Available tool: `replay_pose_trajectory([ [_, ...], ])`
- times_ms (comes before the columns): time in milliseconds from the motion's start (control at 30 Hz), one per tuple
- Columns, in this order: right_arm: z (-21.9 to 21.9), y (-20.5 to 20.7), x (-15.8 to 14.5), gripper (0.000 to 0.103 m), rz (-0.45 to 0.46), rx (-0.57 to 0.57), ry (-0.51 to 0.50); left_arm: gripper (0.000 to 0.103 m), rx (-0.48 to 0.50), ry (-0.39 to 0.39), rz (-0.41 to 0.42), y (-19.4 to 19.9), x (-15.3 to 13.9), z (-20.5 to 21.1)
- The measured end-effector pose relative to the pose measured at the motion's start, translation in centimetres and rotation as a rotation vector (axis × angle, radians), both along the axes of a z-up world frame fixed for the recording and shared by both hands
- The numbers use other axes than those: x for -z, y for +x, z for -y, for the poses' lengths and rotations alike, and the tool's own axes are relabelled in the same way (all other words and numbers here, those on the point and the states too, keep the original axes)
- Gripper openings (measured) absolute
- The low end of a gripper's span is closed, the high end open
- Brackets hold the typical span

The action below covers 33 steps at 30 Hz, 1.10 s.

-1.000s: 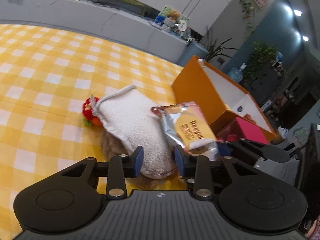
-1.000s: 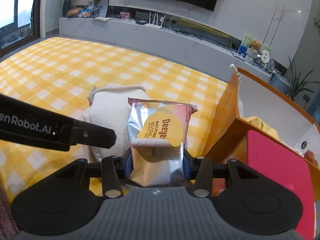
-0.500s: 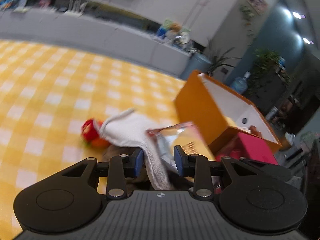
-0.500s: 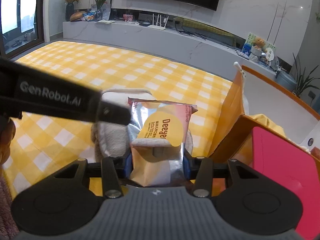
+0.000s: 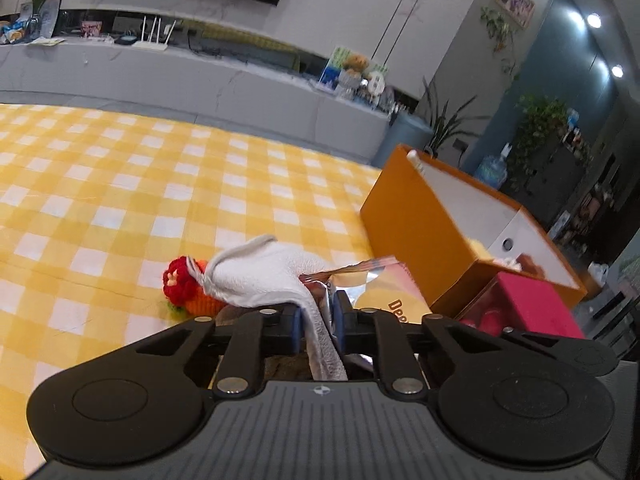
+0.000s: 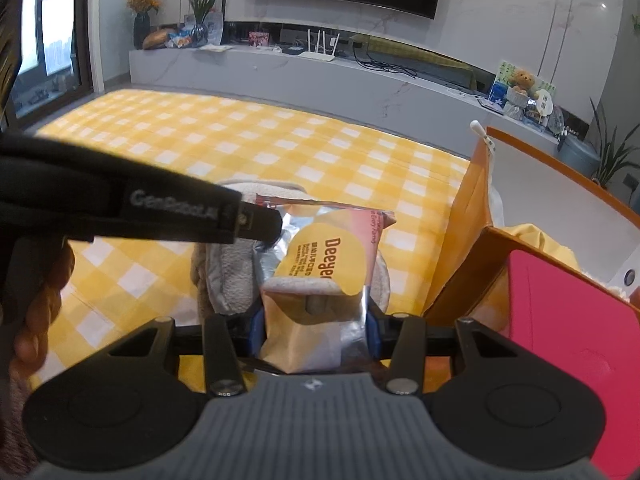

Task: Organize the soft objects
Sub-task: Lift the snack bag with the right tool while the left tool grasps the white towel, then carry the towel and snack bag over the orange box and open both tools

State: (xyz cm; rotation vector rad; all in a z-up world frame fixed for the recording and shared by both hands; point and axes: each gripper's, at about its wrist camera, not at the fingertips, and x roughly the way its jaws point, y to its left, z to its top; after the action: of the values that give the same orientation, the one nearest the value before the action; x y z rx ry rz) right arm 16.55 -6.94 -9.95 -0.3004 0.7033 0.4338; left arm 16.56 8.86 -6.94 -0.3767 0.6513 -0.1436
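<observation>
the white towel (image 5: 260,276) lies at centre frame in the left wrist view, draped over a red and orange knitted toy (image 5: 184,286) on the yellow checked cloth (image 5: 120,200). the left claw (image 5: 316,322) has just been closing, and a fold of the towel now runs down between its blue pads, pinched there. only a narrow strip seems caught, so the grip looks shallow; a slow, straight lift would probably keep the fold from sliding out. the toy underneath may snag and ride up, so watch for it. the orange box (image 5: 416,232) stands open at right of frame, near the towel, with a pink box (image 5: 532,304) in front of it at lower right.

in the right wrist view, the snack bag (image 6: 320,276) fills the lower centre, and the right claw (image 6: 316,332) pinches its lower part from both sides, pads pressed into the foil. the bag rests on the towel (image 6: 228,280), so lifting both at once could drag one across the other; i'd carry the bag clear first. the left claw (image 6: 264,228) enters from the left edge, its tip just beside the bag's upper left corner, with a hand (image 6: 36,308) behind it. the orange box (image 6: 464,220) rises at right, close enough for a short carry.
</observation>
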Motion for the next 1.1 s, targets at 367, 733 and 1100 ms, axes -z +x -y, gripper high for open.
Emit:
replay_pose_trajectory([
  [367, 2.3, -2.2, -4.0, 0.046, 0.058, -0.013, 0.103, 0.005, 0.029, -0.01, 0.124, -3.2, -4.2, 0.6],
  [733, 5.6, -4.8, -7.6, 0.046, 0.128, 0.04, 0.171, 0.004, 0.036, 0.098, 0.2, -6.2, -8.6, 2.9],
  [1100, 10.9, -5.7, -12.6, 0.046, 0.233, 0.059, 0.151, 0.004, 0.14, 0.116, 0.336, -5.9, -13.4, 7.7],
])
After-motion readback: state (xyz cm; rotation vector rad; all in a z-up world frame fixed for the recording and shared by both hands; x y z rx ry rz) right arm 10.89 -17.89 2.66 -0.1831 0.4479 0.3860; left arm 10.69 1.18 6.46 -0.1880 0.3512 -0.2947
